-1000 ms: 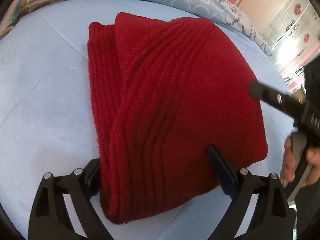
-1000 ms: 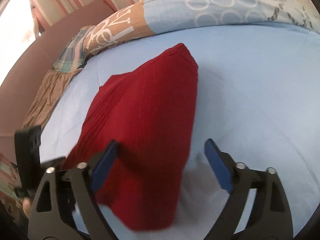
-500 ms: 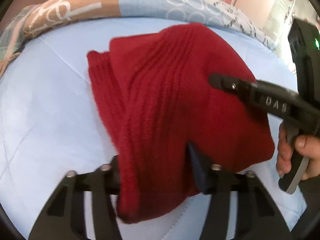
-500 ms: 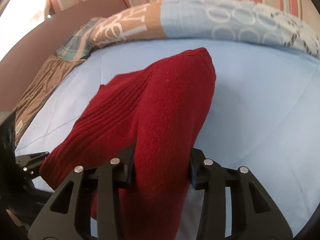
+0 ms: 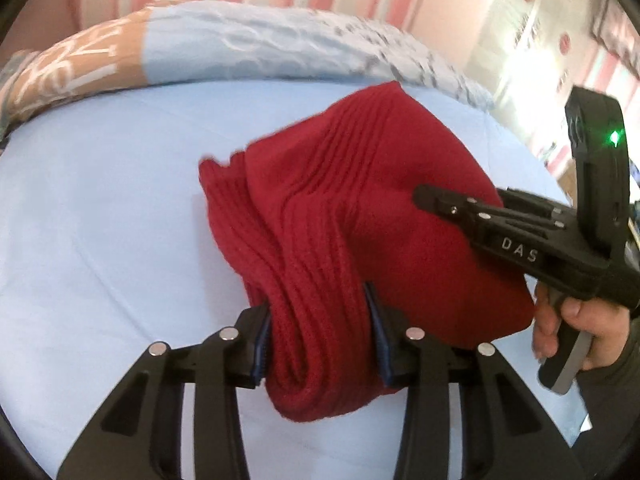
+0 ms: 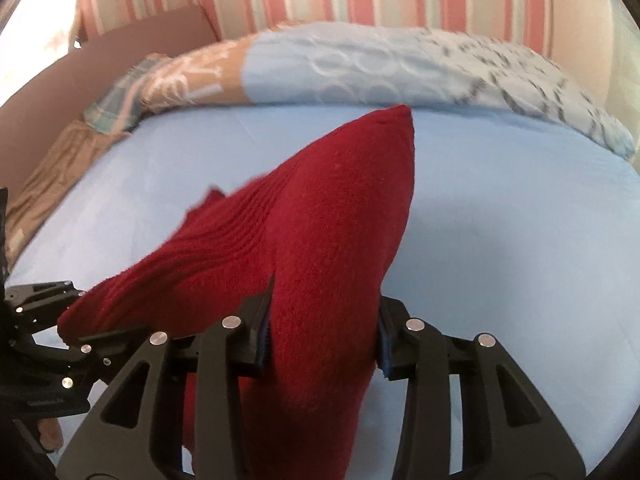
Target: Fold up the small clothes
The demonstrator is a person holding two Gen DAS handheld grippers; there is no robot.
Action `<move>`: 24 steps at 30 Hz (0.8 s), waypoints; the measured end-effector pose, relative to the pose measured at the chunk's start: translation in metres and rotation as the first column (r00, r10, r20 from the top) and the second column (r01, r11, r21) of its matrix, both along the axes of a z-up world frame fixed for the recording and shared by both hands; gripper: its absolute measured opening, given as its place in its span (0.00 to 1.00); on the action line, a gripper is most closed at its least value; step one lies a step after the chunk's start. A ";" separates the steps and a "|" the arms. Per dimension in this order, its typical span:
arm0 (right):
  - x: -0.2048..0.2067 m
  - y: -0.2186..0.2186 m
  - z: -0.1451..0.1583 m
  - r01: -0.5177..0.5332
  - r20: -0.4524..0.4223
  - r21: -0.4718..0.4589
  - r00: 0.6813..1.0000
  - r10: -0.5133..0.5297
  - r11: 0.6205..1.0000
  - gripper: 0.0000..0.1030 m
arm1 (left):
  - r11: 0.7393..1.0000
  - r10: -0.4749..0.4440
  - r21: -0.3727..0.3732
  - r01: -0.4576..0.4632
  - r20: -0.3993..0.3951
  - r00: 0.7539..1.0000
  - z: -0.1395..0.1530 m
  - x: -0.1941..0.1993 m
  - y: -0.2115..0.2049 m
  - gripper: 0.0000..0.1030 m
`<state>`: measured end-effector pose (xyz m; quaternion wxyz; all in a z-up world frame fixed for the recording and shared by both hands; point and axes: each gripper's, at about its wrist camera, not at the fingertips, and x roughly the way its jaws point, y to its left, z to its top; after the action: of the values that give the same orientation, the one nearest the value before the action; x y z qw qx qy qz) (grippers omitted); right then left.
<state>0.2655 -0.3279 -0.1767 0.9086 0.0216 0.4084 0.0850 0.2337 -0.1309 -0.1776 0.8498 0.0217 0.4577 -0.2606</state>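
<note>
A folded dark red knitted garment (image 5: 360,208) hangs between both grippers, lifted off the light blue bed sheet (image 5: 100,220). My left gripper (image 5: 320,320) has its jaws closing, with its blue pads pressed on the ribbed near-left edge of the fold. In the right wrist view my right gripper (image 6: 324,312) is shut on the other thick edge of the red garment (image 6: 340,220). From the left wrist view the right gripper (image 5: 432,196) reaches in from the right, held by a person's hand (image 5: 580,316). Part of the left gripper (image 6: 40,300) shows at the lower left.
A patterned blue and tan duvet (image 5: 240,48) lies rolled along the far side of the sheet (image 6: 520,220). A brown cloth (image 6: 44,184) lies at the left edge of the bed. Behind stands a pink striped wall.
Both grippers went from wide open around the garment's near edges to closed on them. The garment has risen off the sheet and bunched up between them.
</note>
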 end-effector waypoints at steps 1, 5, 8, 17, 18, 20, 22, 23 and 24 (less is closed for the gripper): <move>0.000 -0.010 -0.013 0.008 -0.048 0.005 0.999 -0.007 1.000 0.40 | 1.000 -0.008 0.014 0.008 -0.014 1.000 -0.007 -0.002 -0.006 0.40; -0.004 -0.020 -0.036 0.006 -0.082 0.056 0.997 -0.002 0.998 0.46 | 0.998 -0.023 0.063 0.027 -0.056 0.998 -0.033 -0.015 -0.006 0.50; -0.007 -0.024 -0.032 0.003 -0.090 0.077 0.996 0.004 0.997 0.55 | 0.999 -0.003 0.047 0.006 -0.053 0.999 -0.025 -0.023 0.020 0.71; -0.075 -0.016 0.008 0.005 0.050 -0.036 0.999 -0.003 0.999 0.84 | 0.994 0.074 0.079 -0.080 0.071 0.995 0.019 -0.020 0.043 0.83; -0.080 -0.010 0.004 0.001 0.037 -0.075 0.999 0.002 0.997 0.84 | 0.990 0.074 0.113 -0.082 0.073 0.995 0.015 -0.017 0.036 0.83; -0.088 0.003 -0.014 -0.005 0.003 -0.187 1.000 0.006 0.982 0.84 | 0.979 0.060 0.189 -0.072 0.071 0.996 -0.007 -0.011 0.028 0.83; -0.088 0.011 -0.034 -0.003 -0.025 -0.276 1.000 -0.004 0.961 0.83 | 0.963 0.057 0.261 -0.075 0.076 0.995 -0.032 -0.006 0.026 0.84; -0.086 0.011 -0.047 -0.004 -0.045 -0.292 0.999 -0.010 0.956 0.83 | 0.961 0.058 0.265 -0.076 0.078 0.995 -0.040 -0.007 0.027 0.84; -0.085 0.007 -0.056 0.006 -0.056 -0.287 0.998 -0.023 0.958 0.83 | 0.964 0.066 0.253 -0.085 0.079 0.995 -0.048 -0.005 0.027 0.86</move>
<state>0.1804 -0.3208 -0.2330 0.8903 -0.1046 0.4429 0.0175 0.2288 -0.1037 -0.2251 0.8646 0.1231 0.4581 -0.1657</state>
